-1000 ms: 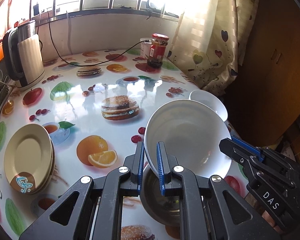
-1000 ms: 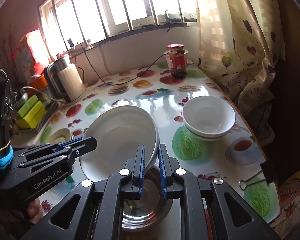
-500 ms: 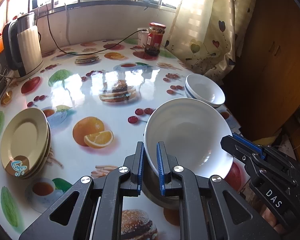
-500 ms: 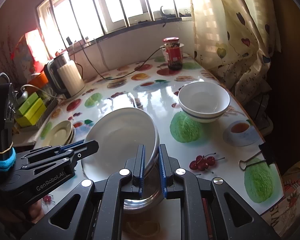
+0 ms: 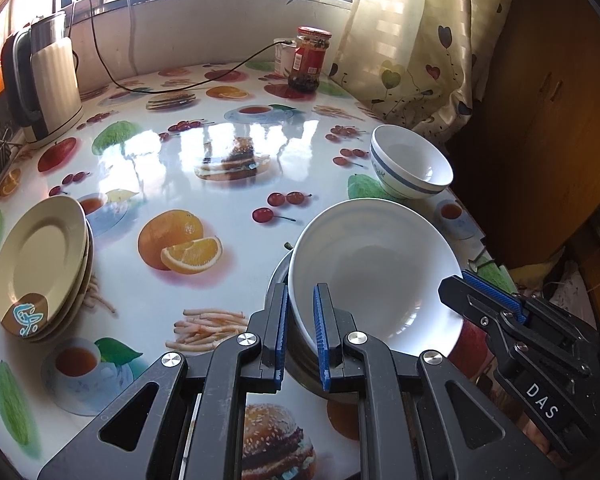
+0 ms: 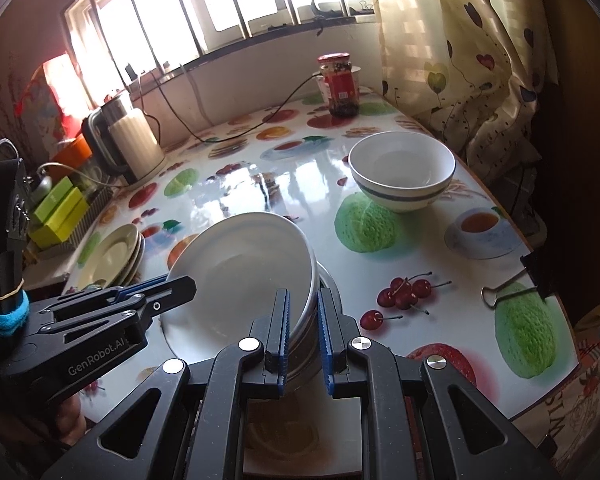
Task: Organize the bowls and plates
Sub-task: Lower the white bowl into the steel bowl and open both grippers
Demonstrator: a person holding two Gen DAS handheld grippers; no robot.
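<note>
A large white bowl (image 5: 376, 268) sits tilted in a metal bowl (image 6: 320, 320) near the table's front edge. My left gripper (image 5: 300, 332) is shut on the white bowl's near rim. My right gripper (image 6: 303, 332) is shut on the opposite rim of the stacked bowls, and shows in the left wrist view (image 5: 484, 296). The left gripper shows in the right wrist view (image 6: 160, 296). A white bowl with a blue band (image 5: 410, 168) stands further back right, also in the right wrist view (image 6: 400, 170). A stack of cream plates (image 5: 40, 264) lies at the left.
An electric kettle (image 5: 48, 80) stands at the back left with a black cable (image 5: 188, 88) across the table. A red-lidded jar (image 5: 308, 60) stands at the back. A curtain (image 5: 412, 40) hangs on the right. A binder clip (image 6: 516, 280) lies near the right edge.
Both grippers have drawn back toward the table's front edge with the white bowl and metal bowl. The banded bowl and jar now look further away.
</note>
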